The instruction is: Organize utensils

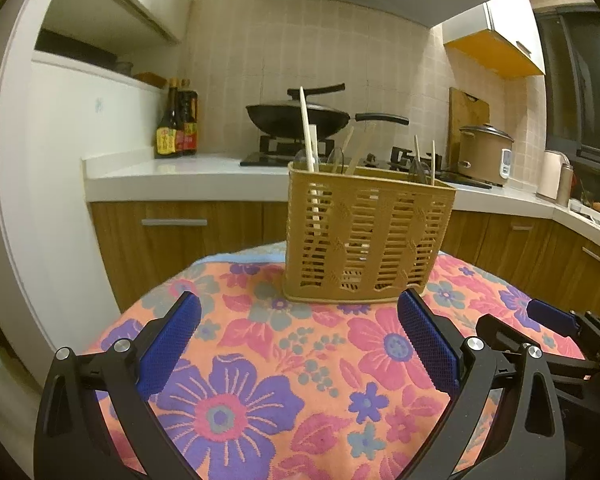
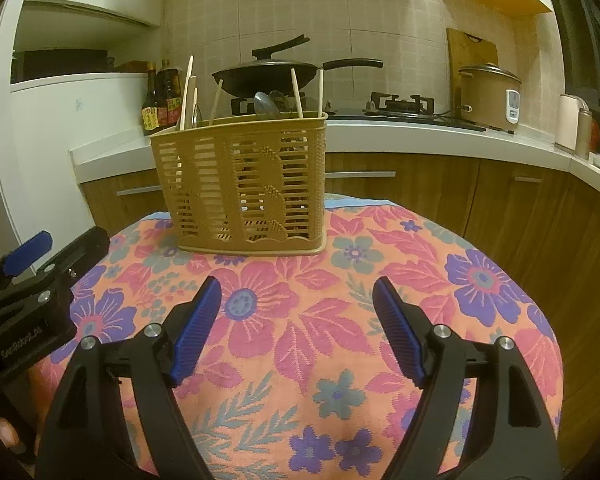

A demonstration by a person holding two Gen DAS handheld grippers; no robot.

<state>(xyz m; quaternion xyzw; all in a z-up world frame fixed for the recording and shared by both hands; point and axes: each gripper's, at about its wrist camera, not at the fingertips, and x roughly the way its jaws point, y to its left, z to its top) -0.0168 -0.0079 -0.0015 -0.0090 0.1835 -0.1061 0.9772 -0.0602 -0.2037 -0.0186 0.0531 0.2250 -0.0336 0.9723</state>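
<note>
A kitchen fills the background in both wrist views, with a white worktop point(image 1: 160, 172) running across the middle of the frame and wood-fronted cabinets beneath it. In the foreground a table point(image 2: 480, 280) is covered by a cloth printed with pink and purple flowers. A black wok point(image 1: 296, 118) sits on the stove at upper centre, a rice cooker point(image 2: 488, 96) stands at the right, and dark sauce bottles point(image 1: 178, 124) stand at the left of the worktop.

The tan slotted utensil basket point(image 1: 360, 240) stands upright on the far part of the table, at centre frame in the left wrist view and left of centre in the right wrist view. Chopsticks point(image 1: 306, 132) and spoons point(image 2: 265, 104) stick up out of it; which compartment each sits in is hard to tell through the slots.

The left claw point(image 1: 298, 332) takes the lower part of its own view, its blue pads spread wide apart with only the flowered cloth showing between them. The right claw point(image 2: 298, 328) is likewise well apart, gripping nothing. Both claws point toward the basket and stop short of it, touching nothing. Each claw also shows at the edge of the other's view.
</note>
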